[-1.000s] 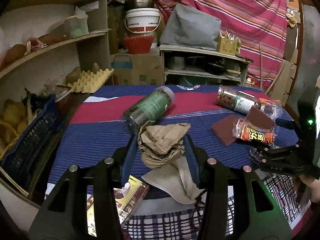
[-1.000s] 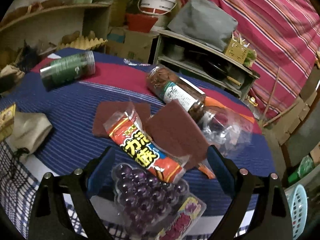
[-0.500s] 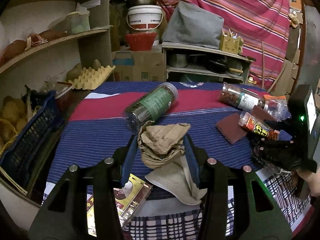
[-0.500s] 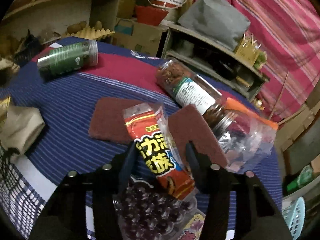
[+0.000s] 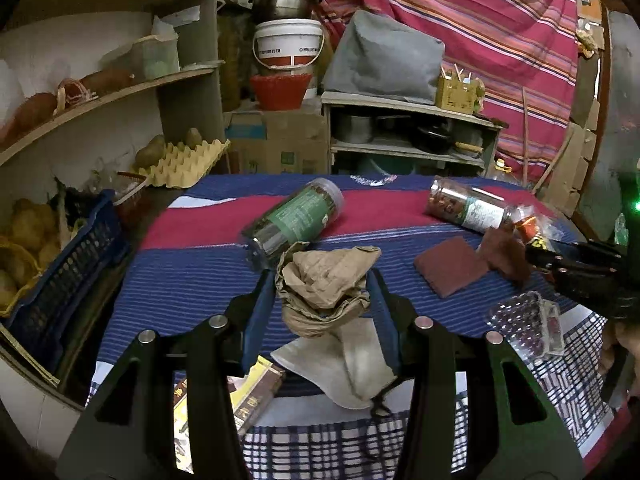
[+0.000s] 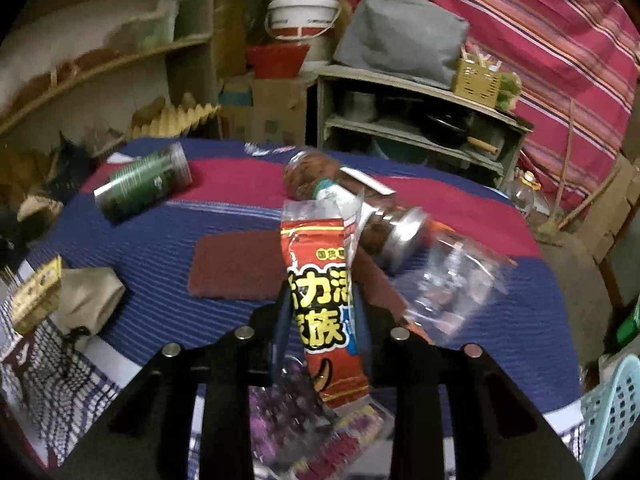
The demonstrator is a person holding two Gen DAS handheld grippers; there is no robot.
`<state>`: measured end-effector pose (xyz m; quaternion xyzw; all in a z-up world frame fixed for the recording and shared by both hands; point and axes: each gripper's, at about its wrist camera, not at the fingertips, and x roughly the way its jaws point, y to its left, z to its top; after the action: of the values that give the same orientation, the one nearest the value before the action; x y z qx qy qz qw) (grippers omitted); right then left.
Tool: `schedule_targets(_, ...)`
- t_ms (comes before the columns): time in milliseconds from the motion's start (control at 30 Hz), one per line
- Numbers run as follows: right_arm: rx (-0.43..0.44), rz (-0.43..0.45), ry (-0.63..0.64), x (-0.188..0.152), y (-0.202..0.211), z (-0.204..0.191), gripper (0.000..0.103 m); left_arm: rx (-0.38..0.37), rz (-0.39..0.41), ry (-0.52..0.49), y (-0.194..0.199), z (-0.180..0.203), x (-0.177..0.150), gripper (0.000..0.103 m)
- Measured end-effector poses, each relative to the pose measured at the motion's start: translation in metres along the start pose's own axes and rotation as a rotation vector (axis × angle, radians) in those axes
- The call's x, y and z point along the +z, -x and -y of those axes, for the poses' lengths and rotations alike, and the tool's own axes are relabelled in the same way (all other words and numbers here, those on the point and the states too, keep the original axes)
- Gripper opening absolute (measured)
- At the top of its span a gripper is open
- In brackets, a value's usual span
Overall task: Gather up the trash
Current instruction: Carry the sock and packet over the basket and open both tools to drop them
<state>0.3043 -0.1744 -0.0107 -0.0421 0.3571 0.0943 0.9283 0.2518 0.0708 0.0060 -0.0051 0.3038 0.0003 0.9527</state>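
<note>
1. Cluttered shelves are backing a striped surface strewn with trash.
2. Right gripper, its fingers just closing, is pinching the snack wrapper, clearing it away.
3. Left gripper is clamping crumpled paper for carrying.

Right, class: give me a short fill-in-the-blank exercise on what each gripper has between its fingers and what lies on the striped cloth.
1. The left gripper is shut on a crumpled brown ____.
2. The right gripper is shut on a snack wrapper whose main colour is ____.
3. The green-labelled jar on the striped cloth is lying on its ____.
4. The clear blister tray lies near the ____ gripper.

Missing words: paper bag; red; side; right
</note>
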Motion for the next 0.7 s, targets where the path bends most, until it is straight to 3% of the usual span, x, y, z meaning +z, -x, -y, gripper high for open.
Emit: schedule_targets(700,-0.107,0.091,-0.147,-0.077,0.109,0.107,0.030,-0.028,0.039,-0.073,0.044,0.113,-0.011,0.046)
